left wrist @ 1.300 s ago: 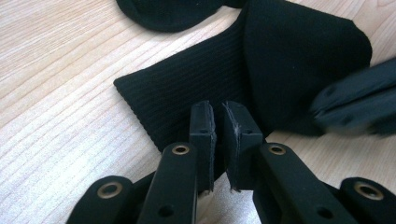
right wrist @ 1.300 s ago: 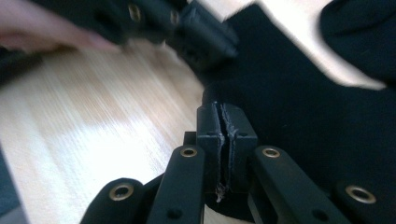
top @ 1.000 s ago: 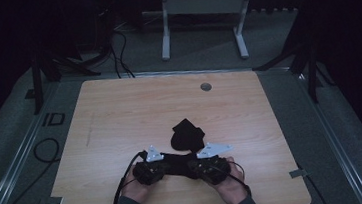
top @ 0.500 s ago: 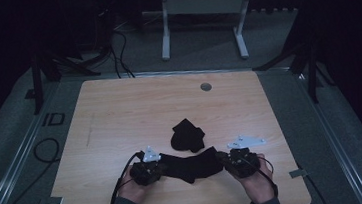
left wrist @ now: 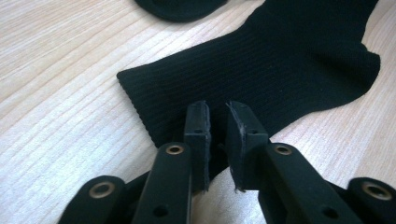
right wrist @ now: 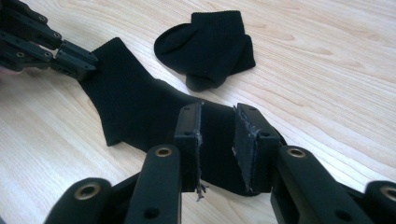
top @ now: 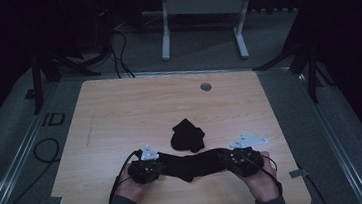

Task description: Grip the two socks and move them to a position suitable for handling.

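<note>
A: Two claws, what were they doing?

B: The left claw [left wrist: 217, 116] and right claw [right wrist: 218, 123] had just been opening, each slightly parted over one end of a flat black sock [top: 192, 163], no longer pinching it.

A: Where was it?

B: Stretched along the worktop [top: 120, 118] near the front edge, a bundled sock [top: 187, 135] just behind.

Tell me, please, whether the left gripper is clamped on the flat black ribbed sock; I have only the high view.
Observer: No. The left gripper shows a narrow gap between its jaws, which have just been opening; the cuff of the flat black ribbed sock lies between them.
Operator: And the right gripper?
Observer: The right gripper has also just been opening and stands wider, with the sock's other end loose between its jaws.
Operator: What shape is the smaller black sock?
Observer: The smaller black sock is folded over on itself.
</note>
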